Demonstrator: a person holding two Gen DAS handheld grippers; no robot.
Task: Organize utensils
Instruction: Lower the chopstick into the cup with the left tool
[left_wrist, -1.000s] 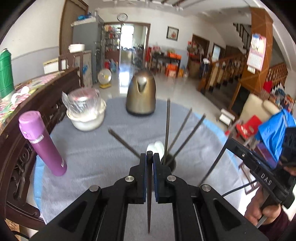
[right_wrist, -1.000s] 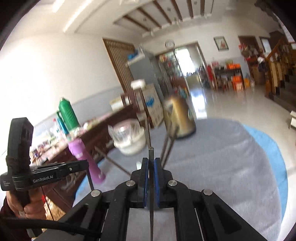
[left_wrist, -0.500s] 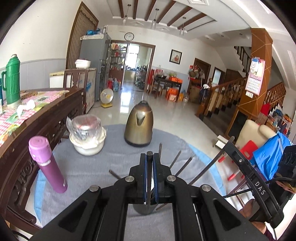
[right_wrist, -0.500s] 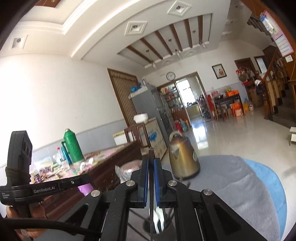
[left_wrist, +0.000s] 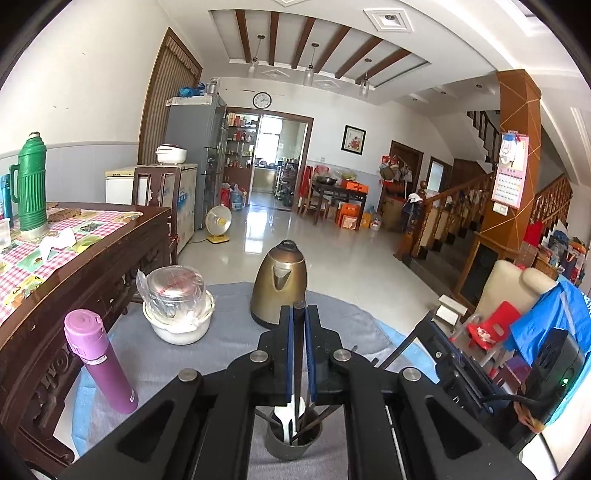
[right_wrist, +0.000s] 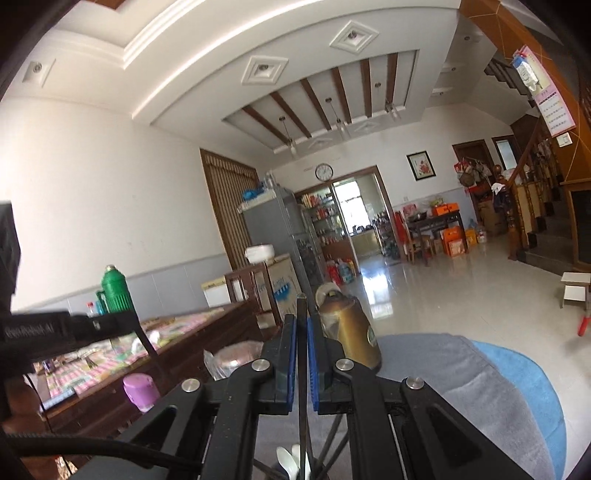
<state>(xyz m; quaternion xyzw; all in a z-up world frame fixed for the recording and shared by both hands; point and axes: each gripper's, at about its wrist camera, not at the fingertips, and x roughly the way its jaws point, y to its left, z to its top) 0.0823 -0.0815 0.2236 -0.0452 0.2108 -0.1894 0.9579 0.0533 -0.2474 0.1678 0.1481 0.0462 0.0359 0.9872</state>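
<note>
On the grey cloth of the round tabletop (left_wrist: 207, 354), a dark utensil cup (left_wrist: 293, 441) stands just below our two grippers, already holding white spoons (left_wrist: 282, 421) and several dark chopsticks. We hold the left gripper (left_wrist: 299, 321) tilted slightly downward, its blue-padded fingers (left_wrist: 289, 354) nearly closed on one dark chopstick (left_wrist: 298, 369) whose lower end reaches toward the cup. We hold the right gripper (right_wrist: 302, 332) about level, its fingers (right_wrist: 291, 362) clamped on a second chopstick (right_wrist: 303, 387) hanging over the same cup. We judge the step in hand to be placing chopsticks in the cup. Next, each tip needs guiding inside the rim before the fingers part. A brass-coloured kettle (left_wrist: 279, 284), a covered white bowl (left_wrist: 179, 314) and a purple flask (left_wrist: 98, 360) stand beyond.
</note>
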